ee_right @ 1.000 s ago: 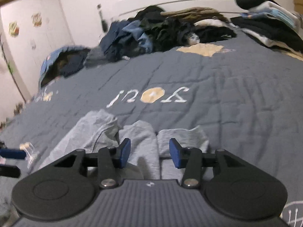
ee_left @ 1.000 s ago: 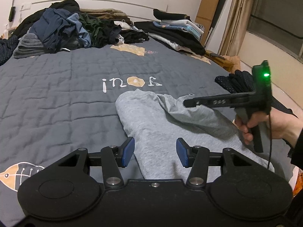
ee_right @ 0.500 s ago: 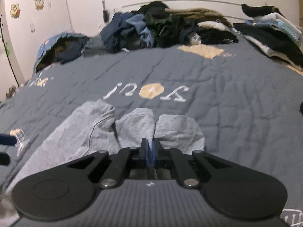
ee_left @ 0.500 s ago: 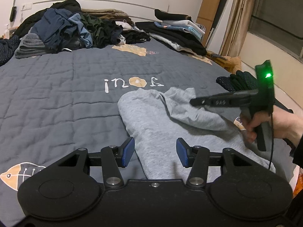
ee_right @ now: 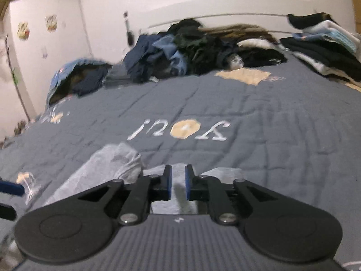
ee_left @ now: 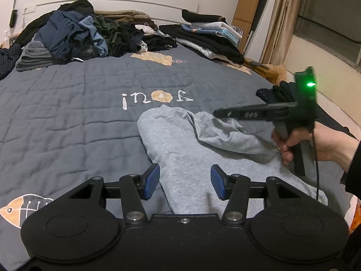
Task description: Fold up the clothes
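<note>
Over the grey cotton garment, right gripper has just reopened, pinching nothing; left gripper gapes empty. Re-pinch the crumpled edge squarely.

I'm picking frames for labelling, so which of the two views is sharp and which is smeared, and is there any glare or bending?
Left wrist view: sharp, the grey garment and quilt lettering crisp; a green indicator light blooms slightly on the right hand-held gripper. Right wrist view: motion-blurred throughout, the clothes pile smeared. Both: strong fisheye bending and dark corners, dim indoor light.
</note>
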`<state>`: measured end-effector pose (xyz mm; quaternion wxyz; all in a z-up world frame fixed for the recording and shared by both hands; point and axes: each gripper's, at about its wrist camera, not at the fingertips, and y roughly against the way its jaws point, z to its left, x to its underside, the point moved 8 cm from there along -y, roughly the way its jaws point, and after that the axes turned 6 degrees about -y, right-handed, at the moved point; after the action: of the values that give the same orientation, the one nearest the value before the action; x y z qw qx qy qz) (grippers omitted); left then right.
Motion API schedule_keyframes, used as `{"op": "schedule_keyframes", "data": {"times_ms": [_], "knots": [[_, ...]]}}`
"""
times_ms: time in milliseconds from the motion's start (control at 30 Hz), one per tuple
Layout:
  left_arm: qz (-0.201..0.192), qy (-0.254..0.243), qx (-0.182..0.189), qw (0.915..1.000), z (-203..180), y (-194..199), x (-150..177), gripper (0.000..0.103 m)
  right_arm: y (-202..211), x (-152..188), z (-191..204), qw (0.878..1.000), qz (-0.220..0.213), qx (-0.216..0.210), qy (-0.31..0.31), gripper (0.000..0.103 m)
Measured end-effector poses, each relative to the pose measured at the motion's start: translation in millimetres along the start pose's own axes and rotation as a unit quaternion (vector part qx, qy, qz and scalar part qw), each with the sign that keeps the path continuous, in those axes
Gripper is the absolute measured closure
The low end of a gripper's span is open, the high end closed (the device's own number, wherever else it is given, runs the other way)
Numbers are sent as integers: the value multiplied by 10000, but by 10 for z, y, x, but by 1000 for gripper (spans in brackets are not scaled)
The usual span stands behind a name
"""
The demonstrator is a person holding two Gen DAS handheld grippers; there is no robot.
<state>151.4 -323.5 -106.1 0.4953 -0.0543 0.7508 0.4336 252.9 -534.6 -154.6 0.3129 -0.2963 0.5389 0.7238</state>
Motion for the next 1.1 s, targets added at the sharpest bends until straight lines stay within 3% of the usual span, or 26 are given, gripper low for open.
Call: {"op": "schedule_keyframes", "data": {"times_ms": [67,233,267,333,367,567,700,867,1033,1100], "knots": [[-3,-8,-5,10000,-5,0,-3,53,-132,54,-25,9991,387,192,18,65],[13,-7,-33,10000,16,-15,-2,53,-206,77,-67,9988,399,276,-86,59],[18,-3,-43,10000,20,-19,-3,53,-205,79,-74,9989,362,252,-135,63],[21,-14,-61,10000,16,-22,-3,52,-159,64,-50,9997,162,101,-169,84],[20,-21,-66,10000,4,-19,1,52,-126,43,-41,9997,111,71,-187,101],[-11,-11,-66,10000,9,3,-5,52,85,-98,10,9995,-184,-44,-250,101],[-31,9,-55,10000,8,11,-10,52,259,-207,2,9979,-450,419,223,101],[-22,-30,-40,10000,-2,12,-3,52,112,-56,-236,9953,114,959,22,97],[-35,-11,-36,10000,15,17,-13,51,366,-195,-276,9966,-150,745,-309,97],[-36,3,-12,10000,9,19,-14,51,549,-280,-188,9983,-202,446,-331,90]]}}
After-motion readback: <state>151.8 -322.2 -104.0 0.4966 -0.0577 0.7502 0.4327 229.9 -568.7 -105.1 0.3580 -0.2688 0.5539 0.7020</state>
